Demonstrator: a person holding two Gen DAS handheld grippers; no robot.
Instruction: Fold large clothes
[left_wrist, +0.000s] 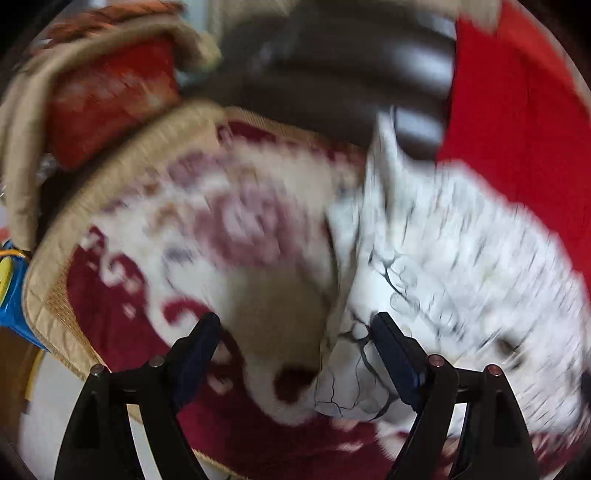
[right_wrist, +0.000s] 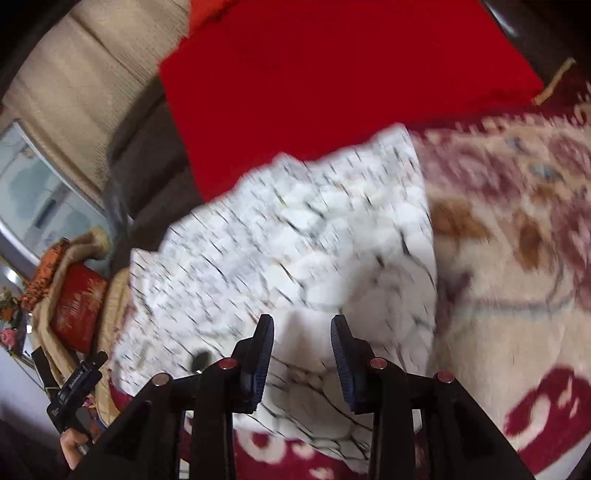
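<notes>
Folding a large garment, mid-step. Item: white crinkled cloth with thin black crackle lines (right_wrist: 295, 236), lying rumpled on a plush cream-and-maroon floral blanket (right_wrist: 517, 229) spread over a sofa or bed; which one could not be told.

Left claw (left_wrist: 295, 332): spread wide, its blue-padded fingers (left_wrist: 399, 354) standing over the cloth's near left edge, with nothing pressed between them. Right claw (right_wrist: 302, 332): partly spread, a raised fold of the white cloth sitting between its pads (right_wrist: 341, 354); whether they actually bit on it could not be told through the blur.

Handling note, as judgement: the step looked like taking hold of the near edge at two points. It would go best with each claw closing on a single clean layer of the hem, well apart from the other, so the edge stays taut and carries over flat and does not bunch. The thin cloth would likely slip or drag.

Surroundings: plain bright red fabric (right_wrist: 332, 81) touching the cloth's far side; dark brown leather cushions (left_wrist: 351, 66) beyond; a red patterned cushion (left_wrist: 110, 99) inside a tan ribbed border, far left. Obstruction: the deep blanket pile could be caught along with the hem.
</notes>
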